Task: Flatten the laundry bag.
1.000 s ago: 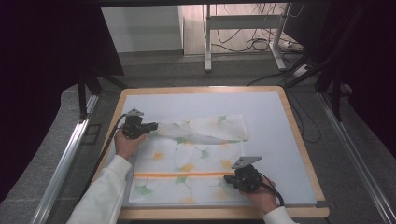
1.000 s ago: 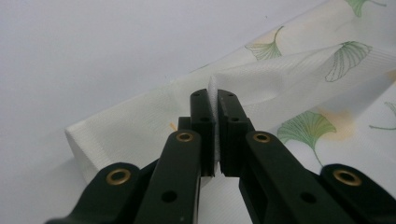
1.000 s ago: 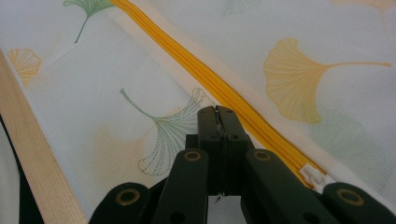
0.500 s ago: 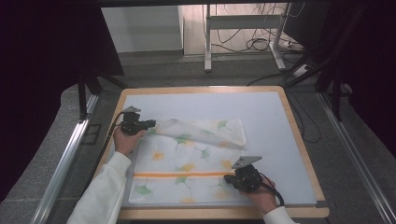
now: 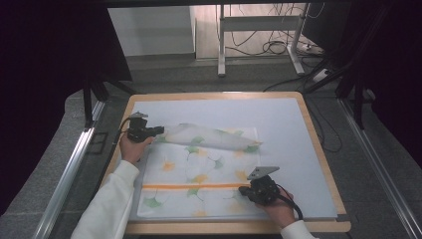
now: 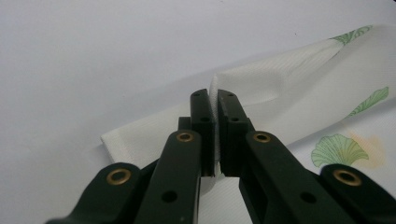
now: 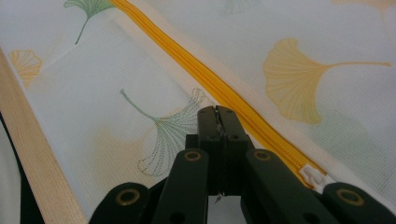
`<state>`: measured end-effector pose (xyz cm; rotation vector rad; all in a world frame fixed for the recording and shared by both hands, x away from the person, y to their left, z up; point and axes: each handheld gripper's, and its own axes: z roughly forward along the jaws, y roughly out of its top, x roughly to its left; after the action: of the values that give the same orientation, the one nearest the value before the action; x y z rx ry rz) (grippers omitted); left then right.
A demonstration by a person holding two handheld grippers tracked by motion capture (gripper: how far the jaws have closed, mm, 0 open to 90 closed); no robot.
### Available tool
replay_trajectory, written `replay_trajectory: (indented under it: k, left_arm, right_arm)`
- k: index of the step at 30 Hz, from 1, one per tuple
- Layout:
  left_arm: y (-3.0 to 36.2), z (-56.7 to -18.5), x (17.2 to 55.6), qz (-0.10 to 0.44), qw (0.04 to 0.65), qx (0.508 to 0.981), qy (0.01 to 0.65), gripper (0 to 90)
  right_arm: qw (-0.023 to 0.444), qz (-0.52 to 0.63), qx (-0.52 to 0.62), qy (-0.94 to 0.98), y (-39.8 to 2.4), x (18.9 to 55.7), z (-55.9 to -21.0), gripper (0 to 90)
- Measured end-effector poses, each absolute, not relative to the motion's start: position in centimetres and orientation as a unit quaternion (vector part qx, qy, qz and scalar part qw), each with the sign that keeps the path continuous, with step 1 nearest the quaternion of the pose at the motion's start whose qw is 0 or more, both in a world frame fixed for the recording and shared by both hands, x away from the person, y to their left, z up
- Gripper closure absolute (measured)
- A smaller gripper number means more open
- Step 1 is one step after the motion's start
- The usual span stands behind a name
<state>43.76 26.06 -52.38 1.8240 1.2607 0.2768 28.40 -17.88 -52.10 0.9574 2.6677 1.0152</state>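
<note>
A white mesh bag point(image 5: 199, 169) printed with green and yellow ginkgo leaves lies flat on the table, an orange zipper point(image 5: 189, 186) running across it. Its far edge is folded over into a long flap point(image 5: 214, 138). My left gripper point(image 5: 158, 130) is at the flap's left end, shut on the cloth; in the left gripper view the white edge point(image 6: 243, 81) stands up between the tips of the left gripper point(image 6: 215, 100). My right gripper point(image 5: 244, 189) rests low on the bag near the zipper's right end. Beside the zipper point(image 7: 224, 91) and its white pull point(image 7: 310, 176), the right gripper point(image 7: 218, 114) is shut with a sliver of fabric pinched in it.
The bag sits on a pale grey mat point(image 5: 288, 129) framed by a wooden rim point(image 5: 318, 149). Metal rails point(image 5: 74, 169) run along both sides of the table. Behind it stand a metal frame's legs point(image 5: 221, 45) and floor cables point(image 5: 278, 47).
The folded flap, bunched a second ago, now lies drawn out longer and flatter from the left gripper. The left gripper has barely shifted; the right hand has stayed put.
</note>
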Motion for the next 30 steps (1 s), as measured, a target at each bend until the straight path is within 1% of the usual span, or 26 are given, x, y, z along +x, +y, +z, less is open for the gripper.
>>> replay_trajectory:
  k: [13, 20, 30]
  left_arm:
    - [25.9, -52.0, 44.6, 0.113, 0.439, 0.733, 0.508, 87.2]
    - [26.6, -52.0, 45.2, 0.112, 0.442, 0.722, 0.521, 87.2]
    - [27.0, -51.4, 45.7, 0.122, 0.434, 0.723, 0.523, 87.2]
  right_arm:
    - [0.064, 0.337, 0.315, 0.885, -17.9, 28.5, -52.1, 89.1]
    - [0.062, 0.338, 0.317, 0.884, -18.0, 28.5, -52.1, 89.1]
    - [0.062, 0.338, 0.317, 0.884, -18.0, 28.5, -52.1, 89.1]
